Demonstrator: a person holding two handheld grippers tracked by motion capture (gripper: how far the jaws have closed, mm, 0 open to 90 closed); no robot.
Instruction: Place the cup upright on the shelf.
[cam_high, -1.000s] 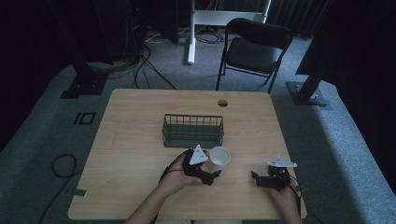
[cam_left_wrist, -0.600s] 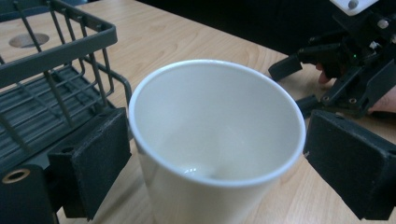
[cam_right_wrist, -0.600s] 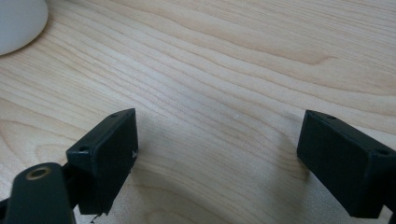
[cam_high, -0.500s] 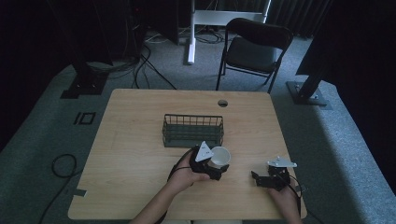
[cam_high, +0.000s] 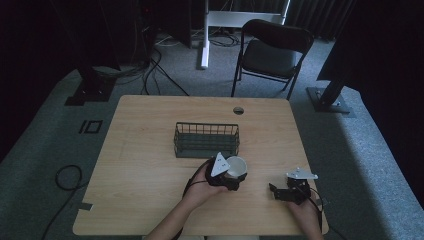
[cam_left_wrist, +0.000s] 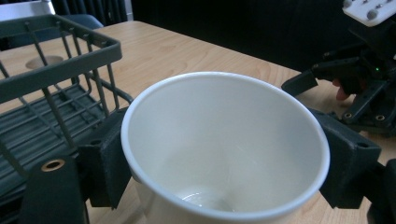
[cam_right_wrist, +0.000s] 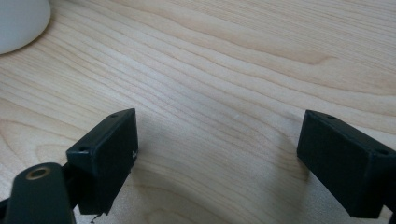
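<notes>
Light wood-grain bench (cam_high: 150, 150) at centre frame of the high view, on grey carpet with loose cables at upper left and a dark folding chair (cam_high: 272, 52) at top centre; the surrounding room is too dark to make out. A dark wire basket (cam_high: 206, 140) stands mid-bench. Just below it, the left hand-held gripper (cam_high: 232, 176) grasps a white cup (cam_left_wrist: 224, 144) by its sides, its base cut off. The right hand-held gripper (cam_right_wrist: 217, 154), lower right, is released, jaws apart over bare wood.
</notes>
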